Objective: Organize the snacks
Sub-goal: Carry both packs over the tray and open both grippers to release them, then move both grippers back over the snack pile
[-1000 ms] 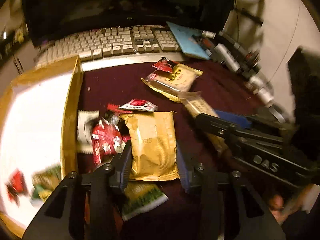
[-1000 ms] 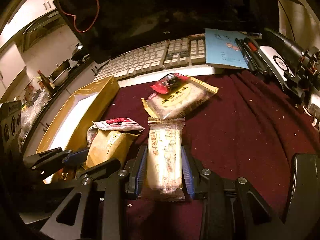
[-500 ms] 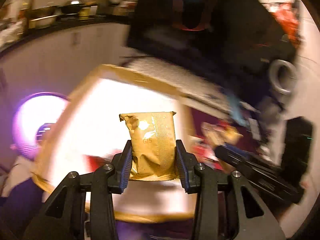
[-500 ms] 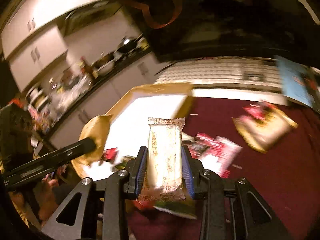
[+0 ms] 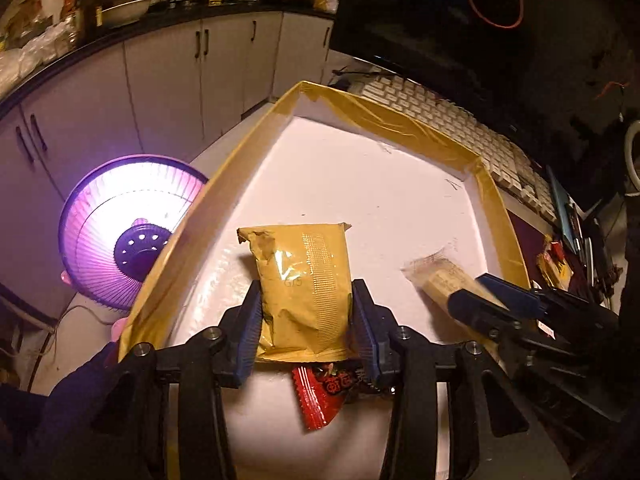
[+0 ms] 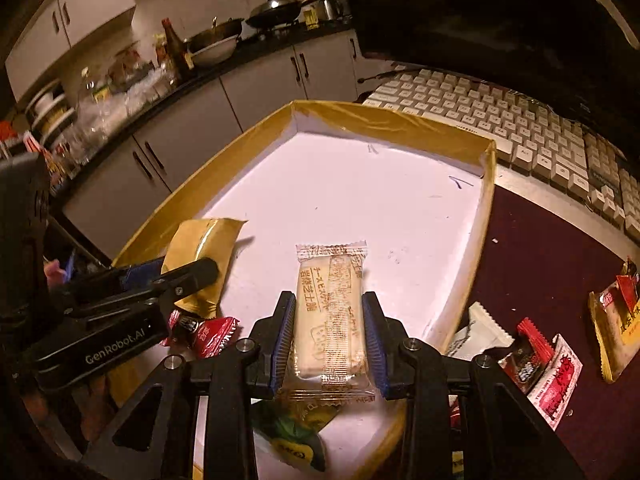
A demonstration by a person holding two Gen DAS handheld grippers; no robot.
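**Two packets held over the tray, release pending**

In the left wrist view the left gripper (image 5: 306,316) is seen at lower centre, its blue pads pressed against the sides of a gold snack pouch (image 5: 304,288). The jaws have just been opening slightly, yet the pouch is still caught between them. Its long axis runs up the frame, in line with the fingers, and its crimped top edge points toward the upper part of the picture. Behind and below it lies the white floor of the tray (image 5: 360,184), edged with yellow tape. A red packet (image 5: 320,396) is already lying in the tray, just under the pouch's lower edge.

In the right wrist view the right gripper (image 6: 330,340) is closed on a clear-wrapped cracker bar (image 6: 330,312), likewise held lengthwise along the fingers. It is seen against the tray floor near the lower right rim (image 6: 476,264).

The pouch is carried at the left of this view, the bar at the centre. Bare tray floor lies ahead of both packets, toward the top of each frame. Each packet is judged to be above the tray, so the coming move probably turns on letting go there. More loose snacks (image 6: 552,364) are left on the dark red cloth (image 6: 540,248) at lower right, outside the tray.
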